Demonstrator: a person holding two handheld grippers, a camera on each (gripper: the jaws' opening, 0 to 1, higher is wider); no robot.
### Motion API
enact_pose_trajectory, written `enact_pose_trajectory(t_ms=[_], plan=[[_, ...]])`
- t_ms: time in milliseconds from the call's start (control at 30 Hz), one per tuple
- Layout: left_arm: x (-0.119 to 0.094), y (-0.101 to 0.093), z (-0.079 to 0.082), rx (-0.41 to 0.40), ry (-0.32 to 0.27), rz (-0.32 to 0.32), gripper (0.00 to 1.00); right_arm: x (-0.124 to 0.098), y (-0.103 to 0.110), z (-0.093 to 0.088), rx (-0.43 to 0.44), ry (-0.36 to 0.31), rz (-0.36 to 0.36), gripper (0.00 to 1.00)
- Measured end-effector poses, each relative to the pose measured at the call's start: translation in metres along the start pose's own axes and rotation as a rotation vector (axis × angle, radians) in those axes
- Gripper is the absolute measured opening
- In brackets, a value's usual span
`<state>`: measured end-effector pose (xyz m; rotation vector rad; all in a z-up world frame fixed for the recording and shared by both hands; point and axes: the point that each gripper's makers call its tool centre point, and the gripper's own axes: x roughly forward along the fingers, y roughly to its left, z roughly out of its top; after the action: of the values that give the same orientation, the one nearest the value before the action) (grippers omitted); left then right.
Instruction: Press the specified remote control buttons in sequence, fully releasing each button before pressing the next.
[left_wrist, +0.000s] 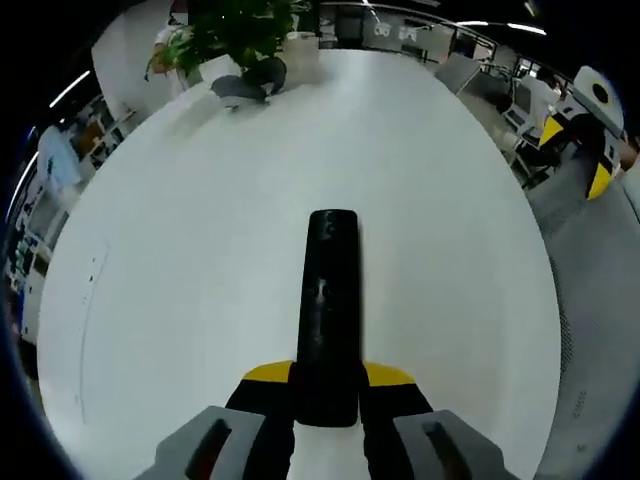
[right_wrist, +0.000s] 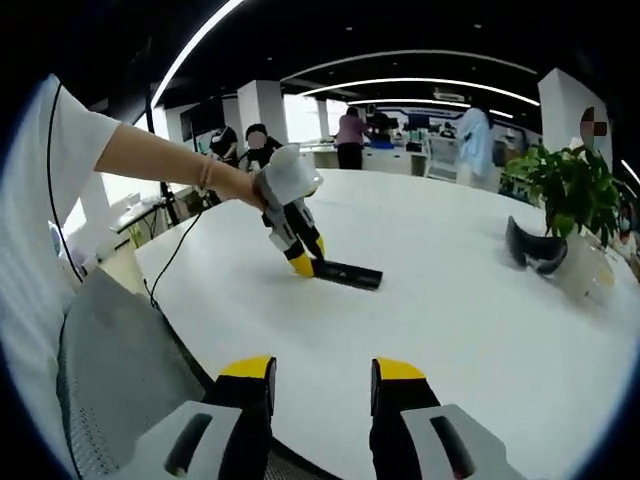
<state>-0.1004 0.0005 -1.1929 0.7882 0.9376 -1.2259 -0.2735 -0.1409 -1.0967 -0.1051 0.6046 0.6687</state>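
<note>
The left tool (left_wrist: 325, 400) clamps the near end of the remote (left_wrist: 330, 300), whose long axis runs toward 12 o'clock on the tabletop (left_wrist: 180, 250). The right tool (right_wrist: 322, 375), its jaws standing apart and empty, has the remote at 12 o'clock, well apart.

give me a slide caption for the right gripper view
Left hand-held gripper clamps the black remote on the white table; right hand-held gripper waits open.
</note>
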Motion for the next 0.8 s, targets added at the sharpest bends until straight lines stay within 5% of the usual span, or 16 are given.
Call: enact_pose_trajectory(t_ms=[800], plan=[[-0.009,-0.068,-0.021,0.087,0.033,-0.037,0.23,0.004,0.001,-0.004,-0.017,0.039,0.018,0.28]])
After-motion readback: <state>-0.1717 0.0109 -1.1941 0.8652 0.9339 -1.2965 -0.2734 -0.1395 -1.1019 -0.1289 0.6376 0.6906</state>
